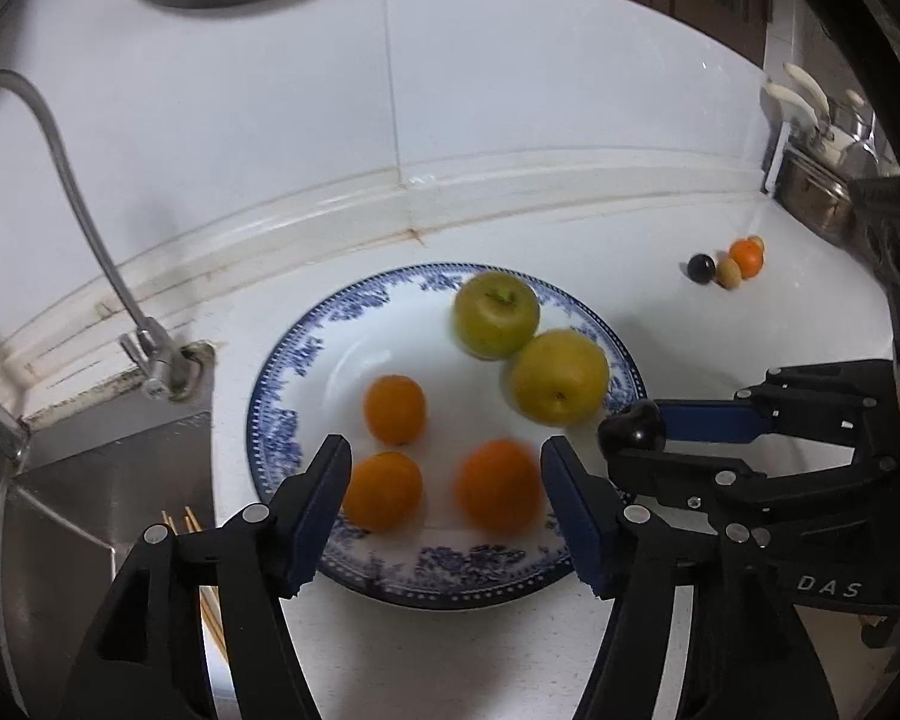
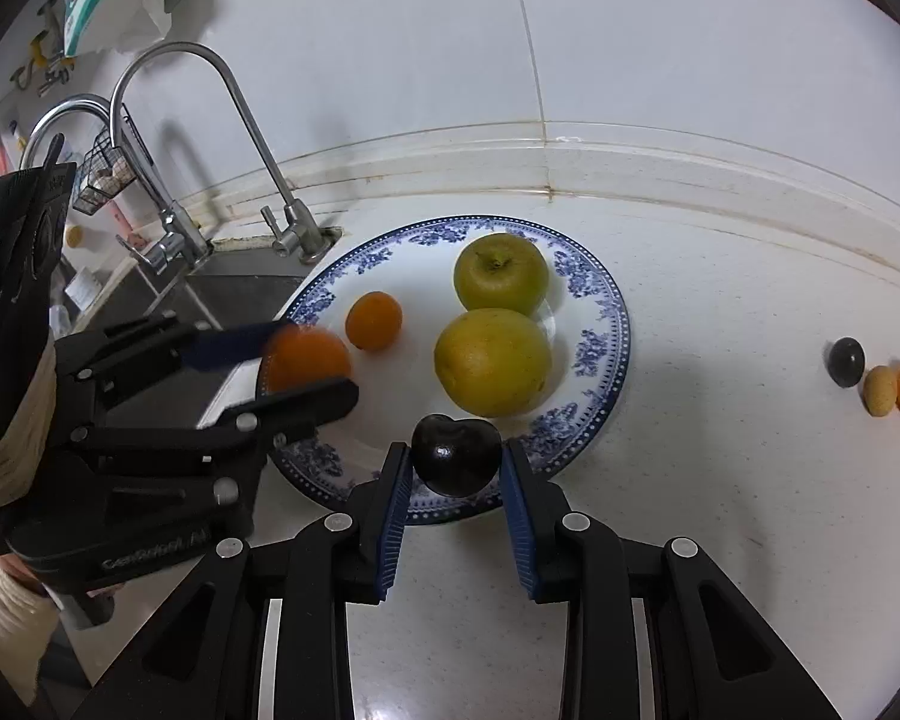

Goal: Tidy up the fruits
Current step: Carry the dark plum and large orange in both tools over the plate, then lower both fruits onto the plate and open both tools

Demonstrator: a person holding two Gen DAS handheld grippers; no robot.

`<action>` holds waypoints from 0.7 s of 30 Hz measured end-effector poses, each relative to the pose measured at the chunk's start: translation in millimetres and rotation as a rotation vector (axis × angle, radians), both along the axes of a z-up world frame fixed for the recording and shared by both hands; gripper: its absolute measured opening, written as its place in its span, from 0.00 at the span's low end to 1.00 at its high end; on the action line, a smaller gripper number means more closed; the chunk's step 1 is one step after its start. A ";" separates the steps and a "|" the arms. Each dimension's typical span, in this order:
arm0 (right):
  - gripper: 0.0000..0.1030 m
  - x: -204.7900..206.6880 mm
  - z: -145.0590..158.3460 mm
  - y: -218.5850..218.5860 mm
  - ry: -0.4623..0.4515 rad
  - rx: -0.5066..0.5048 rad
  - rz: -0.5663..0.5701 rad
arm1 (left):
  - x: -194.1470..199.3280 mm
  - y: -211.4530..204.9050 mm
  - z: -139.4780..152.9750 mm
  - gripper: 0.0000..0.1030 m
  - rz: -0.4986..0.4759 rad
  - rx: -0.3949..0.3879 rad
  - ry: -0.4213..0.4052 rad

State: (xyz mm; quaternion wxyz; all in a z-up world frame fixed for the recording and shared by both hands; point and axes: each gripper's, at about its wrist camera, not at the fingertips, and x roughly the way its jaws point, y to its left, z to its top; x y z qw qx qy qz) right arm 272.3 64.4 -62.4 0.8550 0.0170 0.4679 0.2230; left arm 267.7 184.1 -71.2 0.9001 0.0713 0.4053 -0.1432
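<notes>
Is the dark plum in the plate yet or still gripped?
Still gripped: the right gripper pinches the plum above the plate rim.

Plate [image 1: 282, 420]: white, with a blue floral border and dotted edge. Two apples [image 1: 497, 315], centre of frame: yellow-green. Three tangerines [image 1: 394, 409] on the plate: orange. Plum [image 2: 456, 455], lower centre: near-black, glossy. Tool pads [image 2: 390, 516]: blue, on black frames. Desk [image 1: 720, 312]: white, speckled. Wall tiles [image 1: 240, 90]: white.

"DAS" — right gripper [image 1: 633, 441] body, other lettering blurred
</notes>
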 end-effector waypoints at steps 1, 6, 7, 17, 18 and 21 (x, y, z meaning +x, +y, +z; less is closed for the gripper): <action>0.30 -0.1 0.5 0.9 -0.002 0.000 0.000 | -0.9 2.5 1.1 0.63 0.011 0.007 -0.001; 0.31 0.9 2.0 4.9 -0.017 -0.016 -0.006 | -11.2 18.6 8.7 0.63 0.087 0.029 -0.034; 0.32 0.5 2.5 5.4 -0.023 -0.016 -0.012 | -13.6 20.7 10.3 0.64 0.095 0.026 -0.040; 0.54 -5.1 10.6 2.9 -0.081 -0.024 -0.032 | -33.0 25.2 25.6 0.65 0.150 -0.012 -0.081; 0.54 -6.3 12.4 1.1 -0.088 -0.021 -0.038 | -35.1 23.9 26.8 0.65 0.150 -0.014 -0.084; 0.54 -10.5 17.5 -3.5 -0.105 -0.023 -0.044 | -40.5 19.5 31.2 0.65 0.152 -0.021 -0.096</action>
